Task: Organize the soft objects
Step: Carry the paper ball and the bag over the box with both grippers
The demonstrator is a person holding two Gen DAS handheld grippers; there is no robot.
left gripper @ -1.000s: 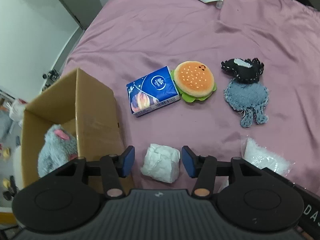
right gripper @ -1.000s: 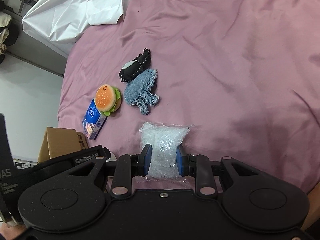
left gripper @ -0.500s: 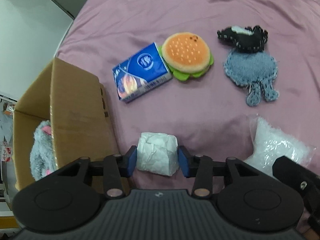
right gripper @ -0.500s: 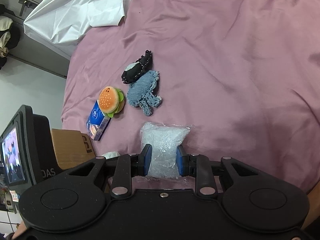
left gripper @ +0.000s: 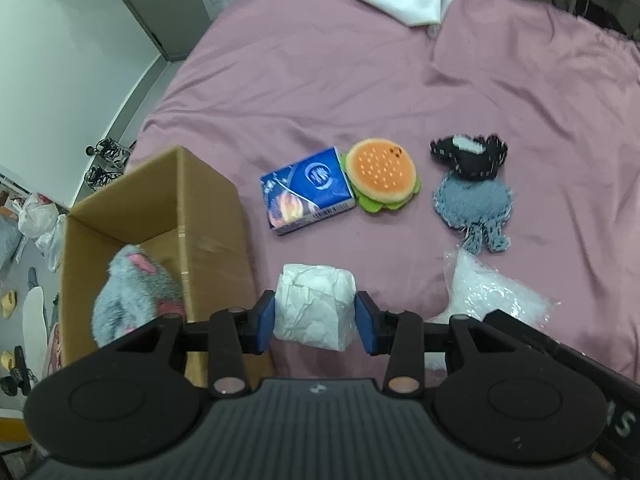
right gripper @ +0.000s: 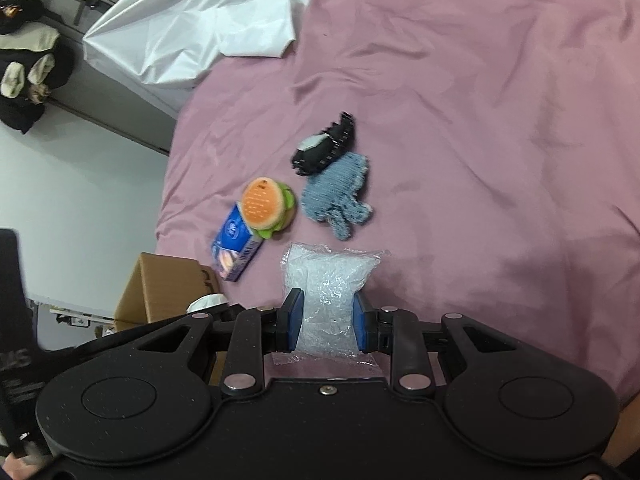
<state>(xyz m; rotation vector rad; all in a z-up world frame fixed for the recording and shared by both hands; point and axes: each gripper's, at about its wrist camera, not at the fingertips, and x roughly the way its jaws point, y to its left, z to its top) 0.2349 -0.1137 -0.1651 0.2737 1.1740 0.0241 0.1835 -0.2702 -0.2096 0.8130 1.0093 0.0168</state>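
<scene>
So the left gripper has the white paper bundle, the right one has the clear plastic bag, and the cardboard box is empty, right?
Not quite: the cardboard box isn't empty. The left wrist view shows a grey plush toy inside. The left gripper does hold the white paper bundle, the right gripper the clear plastic bag.

Toys on pink bed

A bedroom in a lived-in home: a bed under a rumpled mauve sheet, a white cloth bunched at its far edge. Shoes and slippers scattered on the floor below, next to plastic bags. Dark clothes and socks heaped against a grey wardrobe.
</scene>
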